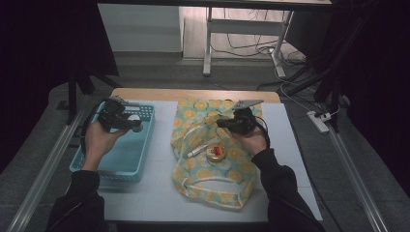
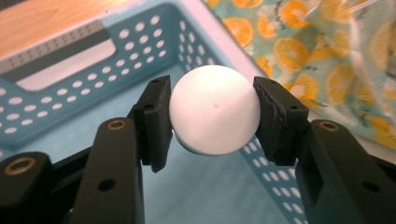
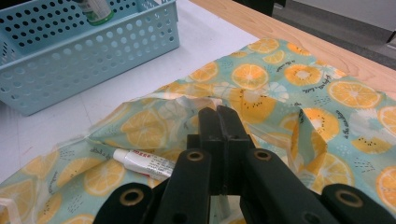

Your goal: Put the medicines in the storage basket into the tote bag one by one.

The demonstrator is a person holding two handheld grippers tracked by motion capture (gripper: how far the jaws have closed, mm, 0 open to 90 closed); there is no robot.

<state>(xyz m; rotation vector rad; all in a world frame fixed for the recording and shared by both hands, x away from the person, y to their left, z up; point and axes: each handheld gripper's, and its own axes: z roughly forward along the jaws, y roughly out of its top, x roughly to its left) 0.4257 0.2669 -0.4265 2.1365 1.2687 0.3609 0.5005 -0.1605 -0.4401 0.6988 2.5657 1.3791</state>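
My left gripper point(image 1: 137, 124) hangs over the light-blue perforated basket point(image 1: 145, 145) at the table's left and is shut on a round white object point(image 2: 214, 115). Its pads press the object's two sides, and a thin rim shows under it. My right gripper point(image 3: 219, 116) hovers low over the orange-print cloth point(image 3: 355, 98) at the table's middle. Its jaws are closed together, and I see nothing between them. A small white tube point(image 3: 144, 163) lies on the cloth just left of the jaws. In the high view a round jar with a yellow and red lid point(image 1: 216, 153) sits beside the tube point(image 1: 200, 149).
The white mat point(image 1: 154, 193) covers the table, with a wooden edge point(image 1: 193, 93) at the back. The basket point(image 3: 93, 51) stands a short way from the cloth. A white thing with a green band point(image 3: 95, 9) shows over the basket at the right gripper view's top edge.
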